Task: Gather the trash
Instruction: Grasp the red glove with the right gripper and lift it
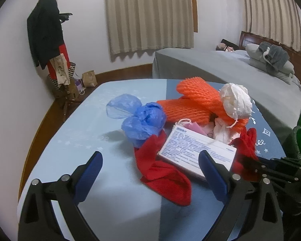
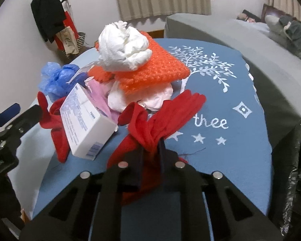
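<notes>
Your collecting had barely begun: on the blue tablecloth (image 2: 220, 160) the whole heap still lay around the white printed box (image 2: 86, 124), with the orange foam net (image 2: 150, 70) behind it, the crumpled white wad (image 2: 122, 46) on top of that net, the knotted blue plastic bag (image 1: 142, 120) to the box's left and pink-and-white scraps (image 2: 150, 98) just behind the box. Only the limp, creased red cloth (image 2: 160, 118), lying under and to both sides of the box, was taken, your right gripper (image 2: 150, 150) pinching a bunched fold of it just right of the box. Your left gripper (image 1: 150, 166) hung wide and empty just in front of the box.
</notes>
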`<action>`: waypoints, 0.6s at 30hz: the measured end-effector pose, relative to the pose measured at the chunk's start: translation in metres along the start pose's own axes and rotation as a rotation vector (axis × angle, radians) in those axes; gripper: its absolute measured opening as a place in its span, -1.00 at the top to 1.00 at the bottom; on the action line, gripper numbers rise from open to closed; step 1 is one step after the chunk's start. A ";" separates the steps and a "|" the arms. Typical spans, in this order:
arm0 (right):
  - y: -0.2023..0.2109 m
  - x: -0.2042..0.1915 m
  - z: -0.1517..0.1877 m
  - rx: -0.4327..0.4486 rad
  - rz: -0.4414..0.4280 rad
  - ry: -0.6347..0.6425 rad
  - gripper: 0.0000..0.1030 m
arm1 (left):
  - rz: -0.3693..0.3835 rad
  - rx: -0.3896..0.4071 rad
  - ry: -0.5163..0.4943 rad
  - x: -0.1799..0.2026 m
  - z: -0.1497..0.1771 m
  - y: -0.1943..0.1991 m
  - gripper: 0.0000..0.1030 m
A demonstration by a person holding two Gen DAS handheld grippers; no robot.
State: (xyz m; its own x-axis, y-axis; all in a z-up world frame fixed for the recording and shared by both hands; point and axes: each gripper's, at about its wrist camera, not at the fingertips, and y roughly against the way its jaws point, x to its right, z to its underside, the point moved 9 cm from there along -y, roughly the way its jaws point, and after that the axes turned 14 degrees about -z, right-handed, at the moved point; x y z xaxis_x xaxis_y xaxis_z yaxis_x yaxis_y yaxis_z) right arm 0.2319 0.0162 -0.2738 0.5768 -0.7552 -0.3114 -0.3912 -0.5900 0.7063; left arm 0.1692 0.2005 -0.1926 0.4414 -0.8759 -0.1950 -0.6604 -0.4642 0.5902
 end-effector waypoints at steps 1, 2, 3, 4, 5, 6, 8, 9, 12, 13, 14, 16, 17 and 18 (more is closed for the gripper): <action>0.002 0.000 0.001 0.000 -0.006 -0.002 0.81 | 0.003 -0.002 -0.002 0.003 0.000 0.000 -0.83; 0.004 0.001 0.001 0.004 -0.007 -0.004 0.81 | 0.007 -0.003 -0.005 0.006 0.000 0.000 -0.83; 0.007 0.003 0.001 0.008 -0.003 -0.005 0.81 | 0.011 -0.003 -0.008 0.008 0.000 0.000 -0.83; 0.011 0.005 0.000 0.017 0.002 -0.009 0.81 | 0.018 -0.005 -0.012 0.012 -0.001 0.001 -0.83; 0.015 0.007 -0.001 0.026 0.007 -0.013 0.81 | 0.024 -0.005 -0.016 0.016 -0.001 0.002 -0.83; 0.020 0.010 -0.002 0.035 0.012 -0.015 0.81 | 0.029 -0.005 -0.017 0.019 -0.001 0.002 -0.83; 0.026 0.014 -0.004 0.045 0.028 -0.010 0.81 | 0.048 -0.013 -0.022 0.028 -0.001 0.002 -0.83; 0.029 0.016 -0.004 0.051 0.037 -0.009 0.81 | 0.061 -0.020 -0.024 0.035 0.000 0.002 -0.83; 0.035 0.025 -0.001 0.058 0.046 -0.025 0.81 | 0.077 -0.029 -0.044 0.052 0.002 0.001 -0.84; 0.037 0.029 0.000 0.059 0.052 -0.029 0.81 | 0.080 -0.034 -0.053 0.057 0.004 -0.001 -0.84; 0.039 0.032 0.001 0.060 0.056 -0.034 0.81 | 0.080 -0.040 -0.061 0.060 0.007 -0.001 -0.84; 0.042 0.039 0.003 0.062 0.057 -0.043 0.81 | 0.080 -0.058 -0.076 0.066 0.013 -0.005 -0.84; 0.043 0.041 0.003 0.063 0.059 -0.045 0.81 | 0.079 -0.067 -0.079 0.067 0.015 -0.007 -0.84; 0.044 0.042 0.003 0.063 0.060 -0.046 0.81 | 0.079 -0.072 -0.080 0.066 0.018 -0.008 -0.84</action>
State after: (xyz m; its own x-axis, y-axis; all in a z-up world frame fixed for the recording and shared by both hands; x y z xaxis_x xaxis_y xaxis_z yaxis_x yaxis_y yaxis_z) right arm 0.2373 -0.0423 -0.2579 0.5184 -0.8010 -0.2994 -0.4689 -0.5591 0.6838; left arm 0.1926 0.1437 -0.2241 0.3379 -0.9185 -0.2054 -0.6446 -0.3848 0.6606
